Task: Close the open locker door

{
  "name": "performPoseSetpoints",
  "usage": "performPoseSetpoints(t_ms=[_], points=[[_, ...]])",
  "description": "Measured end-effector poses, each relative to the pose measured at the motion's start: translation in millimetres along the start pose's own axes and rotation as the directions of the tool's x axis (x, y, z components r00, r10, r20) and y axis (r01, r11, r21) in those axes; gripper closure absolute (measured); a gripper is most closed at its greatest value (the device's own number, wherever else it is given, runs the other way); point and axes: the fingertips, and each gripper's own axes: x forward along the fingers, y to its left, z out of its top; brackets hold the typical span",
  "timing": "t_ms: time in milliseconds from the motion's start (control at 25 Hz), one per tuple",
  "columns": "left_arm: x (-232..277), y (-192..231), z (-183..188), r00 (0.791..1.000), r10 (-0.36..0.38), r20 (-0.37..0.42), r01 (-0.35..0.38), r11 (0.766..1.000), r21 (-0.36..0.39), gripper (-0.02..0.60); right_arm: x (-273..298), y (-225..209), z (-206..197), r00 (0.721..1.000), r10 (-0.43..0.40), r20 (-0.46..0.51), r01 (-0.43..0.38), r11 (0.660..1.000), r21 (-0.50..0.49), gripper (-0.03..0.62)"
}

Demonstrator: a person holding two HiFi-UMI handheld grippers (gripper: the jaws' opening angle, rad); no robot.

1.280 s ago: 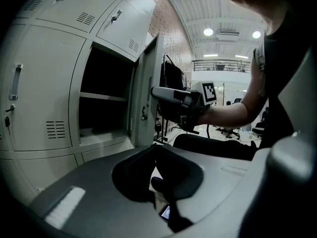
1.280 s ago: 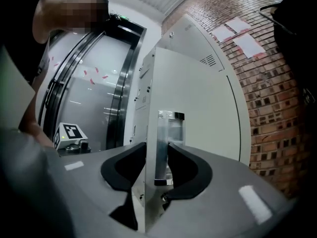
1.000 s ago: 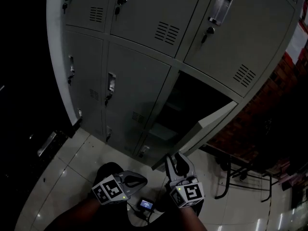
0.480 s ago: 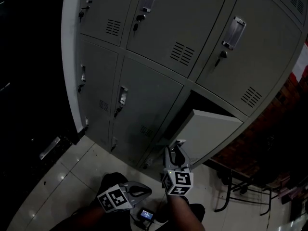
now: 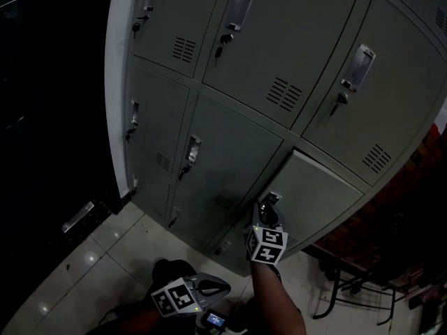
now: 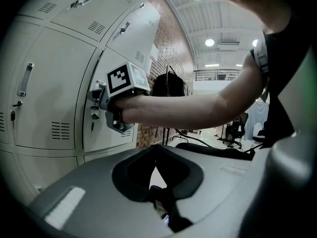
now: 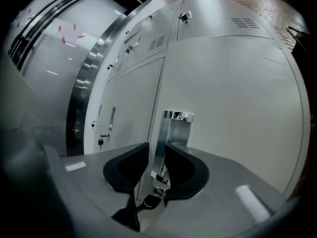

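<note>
The door (image 5: pixel 318 194) lies almost flush with its frame at the right edge of the locker bank (image 5: pixel 230 159), in a lower row. It looks like thin sheet steel: light, stiff, free on its hinges, probably needing a firm last push to latch. The chrome handle (image 7: pixel 176 133) by its free edge is the natural hold. The right hand-held gripper (image 7: pixel 154 155) straddles that handle, jaws just closing in, a sliver of gap on one side. The left hand-held gripper (image 6: pixel 156 157) hangs low, jaws pressed together, empty.

right tool (image 5: pixel 267 212) outstretched, jaws lately narrowing, handle (image 7: pixel 174 133) between; left tool (image 5: pixel 221 287) low, jaws together
</note>
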Motion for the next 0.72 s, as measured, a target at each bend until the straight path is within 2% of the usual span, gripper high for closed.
performPoseSetpoints(t_ms=[200,320,480,600,720], points=[[-2,2,0,1.000,0.006,0.003,-0.006,1.000,-0.009,0.569,18,-18,2,0.999,-0.043,-0.025,0.043,0.999,-0.028,0.516],[-4,2,0,1.000,0.009,0.007,-0.009,1.000,-0.015,0.569,21,-17,4,0.999,-0.029,-0.019,0.029,0.999,-0.041,0.528],[-2,2,0,1.000,0.006,0.011,-0.006,1.000,-0.001,0.569,21,-13,4,1.000,-0.004,-0.007,0.003,0.999,-0.037,0.511],[-1,3,-1,1.000,0.007,0.006,-0.007,1.000,0.001,0.569,19,-9,4,0.999,0.044,0.002,-0.044,0.999,-0.021,0.474],[-2,2,-2,1.000,0.013,-0.004,-0.013,1.000,0.000,0.569,15,-8,2,0.997,0.074,0.012,-0.074,0.997,-0.012,0.471]])
